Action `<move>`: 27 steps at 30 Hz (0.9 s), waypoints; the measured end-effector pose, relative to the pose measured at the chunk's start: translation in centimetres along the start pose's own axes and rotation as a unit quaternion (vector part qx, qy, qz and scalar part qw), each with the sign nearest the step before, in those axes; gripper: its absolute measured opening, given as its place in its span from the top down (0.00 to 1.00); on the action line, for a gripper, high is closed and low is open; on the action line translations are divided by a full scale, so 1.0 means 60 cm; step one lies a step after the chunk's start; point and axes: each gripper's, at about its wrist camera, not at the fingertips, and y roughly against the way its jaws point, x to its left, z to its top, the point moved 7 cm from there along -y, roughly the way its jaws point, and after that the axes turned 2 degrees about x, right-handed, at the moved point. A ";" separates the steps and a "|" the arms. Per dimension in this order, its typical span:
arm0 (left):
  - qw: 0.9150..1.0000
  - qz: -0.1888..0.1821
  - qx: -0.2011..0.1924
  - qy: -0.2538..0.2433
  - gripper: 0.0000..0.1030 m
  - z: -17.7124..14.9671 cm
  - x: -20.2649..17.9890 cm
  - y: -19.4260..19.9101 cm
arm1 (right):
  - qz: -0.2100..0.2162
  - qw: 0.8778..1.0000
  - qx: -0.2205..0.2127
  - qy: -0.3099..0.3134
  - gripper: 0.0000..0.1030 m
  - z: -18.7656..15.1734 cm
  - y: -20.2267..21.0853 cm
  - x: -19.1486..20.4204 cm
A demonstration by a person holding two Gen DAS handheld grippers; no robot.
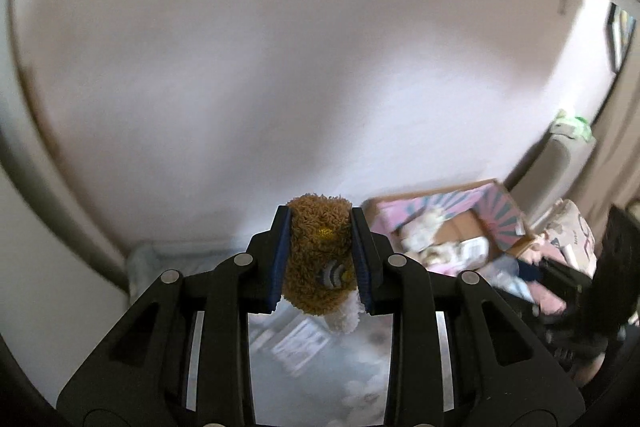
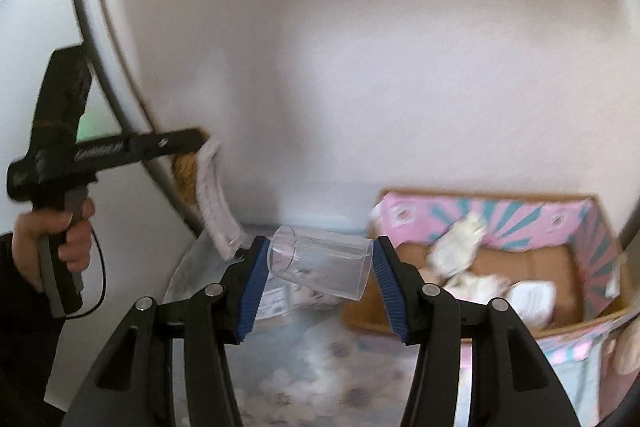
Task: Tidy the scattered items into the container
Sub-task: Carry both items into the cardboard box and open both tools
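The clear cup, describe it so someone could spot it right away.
Look left of the pink cardboard box by the white wall. The clear cup lies sideways between the right gripper fingers, the only see-through thing among soft white items.

Both wrist cams face wall, share pink box [image 1: 448,223] [image 2: 488,251]

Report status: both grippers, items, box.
Left gripper shut on brown plush toy. Right gripper shut on clear cup, held sideways. Cardboard box open, lower right, path unobstructed.

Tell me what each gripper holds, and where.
Left gripper: brown plush toy, gripped at its sides. Right gripper: clear plastic cup, lying sideways, gripped end to end.
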 end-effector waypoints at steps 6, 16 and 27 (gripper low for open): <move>0.998 -0.044 -0.011 -0.036 0.75 0.042 -0.111 -0.007 | -0.041 0.999 -0.006 0.011 0.53 0.043 0.053 -0.089; 0.991 -0.105 0.036 -0.071 0.75 0.018 -0.289 -0.126 | -0.074 0.996 0.042 -0.001 0.53 0.017 0.060 -0.218; 0.989 -0.081 0.086 -0.088 0.75 -0.021 -0.346 -0.237 | -0.072 0.994 0.080 -0.008 0.53 -0.019 0.021 -0.281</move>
